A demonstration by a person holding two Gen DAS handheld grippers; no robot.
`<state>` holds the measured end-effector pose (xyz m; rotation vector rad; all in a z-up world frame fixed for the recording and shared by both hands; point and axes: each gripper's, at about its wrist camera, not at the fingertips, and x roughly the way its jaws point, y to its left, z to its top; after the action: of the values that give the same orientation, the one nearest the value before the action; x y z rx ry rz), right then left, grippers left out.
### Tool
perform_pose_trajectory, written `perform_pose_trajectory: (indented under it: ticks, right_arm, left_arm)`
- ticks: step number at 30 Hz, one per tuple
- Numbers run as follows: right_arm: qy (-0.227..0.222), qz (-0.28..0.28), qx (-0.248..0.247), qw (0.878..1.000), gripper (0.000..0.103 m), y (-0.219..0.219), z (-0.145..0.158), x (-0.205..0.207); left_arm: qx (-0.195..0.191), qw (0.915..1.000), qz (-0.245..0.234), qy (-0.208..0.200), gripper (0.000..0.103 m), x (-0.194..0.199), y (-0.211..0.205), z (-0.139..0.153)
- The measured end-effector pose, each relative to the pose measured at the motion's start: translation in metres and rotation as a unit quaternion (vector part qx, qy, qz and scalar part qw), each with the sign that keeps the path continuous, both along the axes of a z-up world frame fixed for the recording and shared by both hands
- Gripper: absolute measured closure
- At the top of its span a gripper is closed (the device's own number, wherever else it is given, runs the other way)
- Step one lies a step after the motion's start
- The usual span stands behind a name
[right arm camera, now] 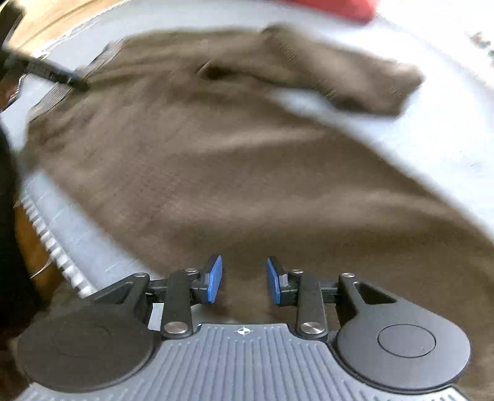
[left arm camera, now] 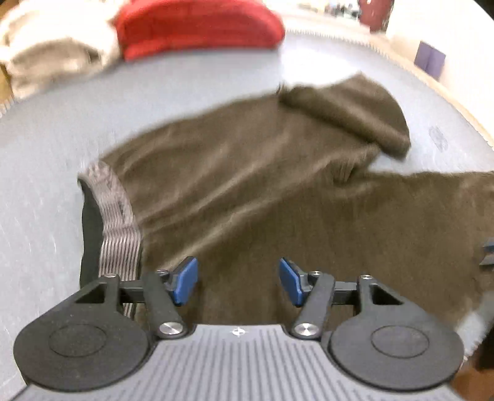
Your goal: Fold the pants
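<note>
Brown pants (left arm camera: 247, 185) lie spread on the grey table mat (left arm camera: 43, 148), with the grey striped waistband (left arm camera: 114, 209) at the left. One leg end (left arm camera: 349, 111) is turned over at the far right. My left gripper (left arm camera: 237, 280) hovers over the pants just right of the waistband, open, its blue pads (left arm camera: 185, 280) wide apart with nothing pinched. In the right wrist view the pants (right arm camera: 216, 154) fill the frame, blurred. My right gripper (right arm camera: 244, 279) stands over the brown cloth with a clear gap between its pads, open.
A folded red cloth (left arm camera: 197, 27) and a pale fluffy cloth (left arm camera: 52, 46) lie at the far side of the table. A purple object (left arm camera: 430, 58) sits beyond the far right edge. The ribbed table edge (right arm camera: 52, 246) runs at the left of the right wrist view.
</note>
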<state>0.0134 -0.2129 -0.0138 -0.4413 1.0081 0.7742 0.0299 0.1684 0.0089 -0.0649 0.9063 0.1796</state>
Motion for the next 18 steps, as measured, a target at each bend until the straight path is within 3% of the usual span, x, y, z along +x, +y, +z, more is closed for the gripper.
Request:
perform_pose_trajectory:
  ticks: [3, 5, 6, 7, 8, 11, 13, 16, 18]
  right_arm:
    - [-0.048, -0.081, 0.069, 0.993, 0.069, -0.023, 0.041, 0.026]
    - [-0.075, -0.135, 0.125, 0.98, 0.069, -0.043, 0.072, 0.049]
    - [-0.081, -0.151, 0.144, 0.975, 0.073, -0.05, 0.08, 0.059]
    - [-0.087, -0.173, 0.172, 0.966, 0.081, -0.059, 0.09, 0.073]
    - [-0.086, -0.187, 0.194, 0.959, 0.1, -0.065, 0.097, 0.087]
    - [-0.089, -0.223, 0.234, 0.942, 0.103, -0.078, 0.103, 0.128]
    - [-0.062, -0.257, 0.26, 0.929, 0.102, -0.083, 0.096, 0.156]
    - [0.036, -0.324, 0.3, 0.897, 0.099, -0.096, 0.064, 0.203]
    - [0.088, -0.351, 0.317, 0.877, 0.098, -0.099, 0.038, 0.228]
  left_arm:
    - [0.003, 0.9996, -0.001, -0.029, 0.046, 0.014, -0.031, -0.01]
    - [0.006, 0.9987, -0.013, -0.049, 0.065, 0.029, -0.056, -0.008]
    - [0.007, 0.9982, -0.019, -0.057, 0.069, 0.037, -0.07, -0.005]
    - [0.003, 0.9979, -0.022, -0.06, 0.08, 0.048, -0.083, -0.002]
    - [-0.008, 0.9979, -0.022, -0.06, 0.088, 0.06, -0.095, -0.001]
    - [-0.021, 0.9974, -0.021, -0.066, 0.089, 0.096, -0.129, -0.003]
    - [-0.021, 0.9972, -0.021, -0.068, 0.089, 0.122, -0.15, -0.01]
    - [-0.02, 0.9955, -0.023, -0.089, 0.088, 0.141, -0.167, -0.03]
    - [0.0, 0.9966, -0.024, -0.079, 0.088, 0.143, -0.174, -0.059]
